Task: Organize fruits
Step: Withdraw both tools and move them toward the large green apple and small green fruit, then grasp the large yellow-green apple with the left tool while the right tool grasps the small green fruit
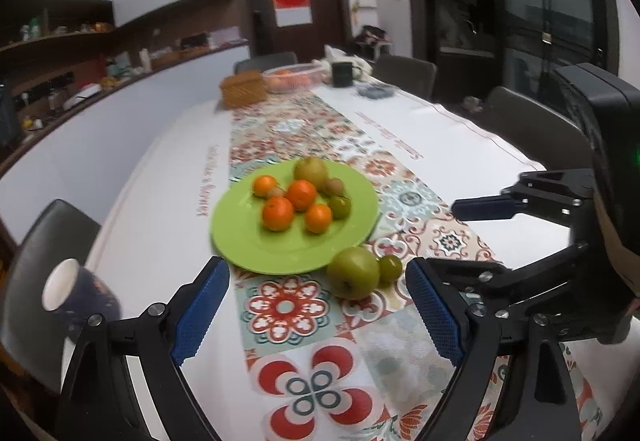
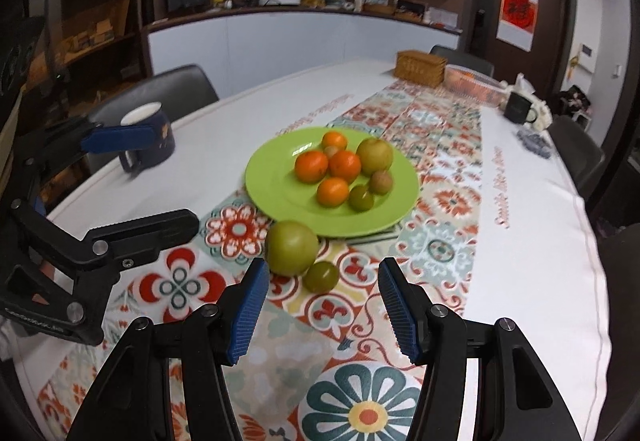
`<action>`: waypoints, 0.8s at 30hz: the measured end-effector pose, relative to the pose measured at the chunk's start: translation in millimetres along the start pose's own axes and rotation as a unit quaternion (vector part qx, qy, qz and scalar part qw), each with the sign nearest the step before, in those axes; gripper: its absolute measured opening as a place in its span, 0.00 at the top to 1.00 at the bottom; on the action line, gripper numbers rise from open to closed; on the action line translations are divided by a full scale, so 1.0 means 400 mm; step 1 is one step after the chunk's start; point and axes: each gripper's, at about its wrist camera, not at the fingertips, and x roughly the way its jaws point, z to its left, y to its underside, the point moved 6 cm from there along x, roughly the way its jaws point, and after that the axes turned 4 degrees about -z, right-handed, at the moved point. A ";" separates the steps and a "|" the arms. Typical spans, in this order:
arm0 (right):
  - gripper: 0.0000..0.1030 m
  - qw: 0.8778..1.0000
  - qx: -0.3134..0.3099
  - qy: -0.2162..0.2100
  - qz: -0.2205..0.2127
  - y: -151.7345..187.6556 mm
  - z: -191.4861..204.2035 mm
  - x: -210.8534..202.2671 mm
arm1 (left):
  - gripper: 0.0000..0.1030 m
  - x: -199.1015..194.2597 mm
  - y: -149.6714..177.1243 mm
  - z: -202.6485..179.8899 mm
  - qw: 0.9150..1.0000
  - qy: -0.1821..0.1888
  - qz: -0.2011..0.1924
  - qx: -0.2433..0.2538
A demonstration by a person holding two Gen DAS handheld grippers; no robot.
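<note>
1. Currently both grippers hover over the near end of the counter point(image 1: 168, 177), each with nothing between its pads.
2. Left gripper point(image 1: 318, 305): jaws spread wide, released, empty. Right gripper point(image 2: 322, 305): jaws parted less widely, also empty, pads touching nothing.
3. Green plate point(image 1: 240, 237) sits on the patterned runner point(image 1: 288, 309) along the middle of the counter. On it: four oranges, e.g. one near the plate centre point(image 1: 301, 194), a large pale green fruit point(image 1: 311, 169) at the far side, a small green fruit point(image 1: 340, 206), and two small brownish ones, type unclear through motion blur.
4. Off the plate: a large green apple point(image 2: 292, 248) lies on the runner just beside the plate's near rim, with a small green fruit point(image 2: 321, 276) touching it on the near side.
5. Mug point(image 2: 150, 137) stands near the left edge of the counter, well apart from the fruit.
6. Step in hand, as judged: approach to the two stray fruits; most fruit is already plated.
7. Next move calls for centring one gripper on a single stray fruit. The right gripper is nearly lined up with the small one; the apple would need wider jaws. Separate the touching pair without rolling either away, then lift onto bare plate at the near side.
</note>
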 end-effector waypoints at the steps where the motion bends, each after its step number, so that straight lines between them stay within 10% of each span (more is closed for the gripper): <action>1: 0.44 1.000 -0.002 -0.003 0.006 0.006 -0.002 0.013 | 0.12 0.014 0.005 -0.003 1.000 0.006 0.006 0.001; 24: 0.67 0.997 0.007 -0.041 0.067 0.072 -0.028 0.205 | 0.16 0.175 0.087 -0.007 0.994 0.058 0.085 -0.031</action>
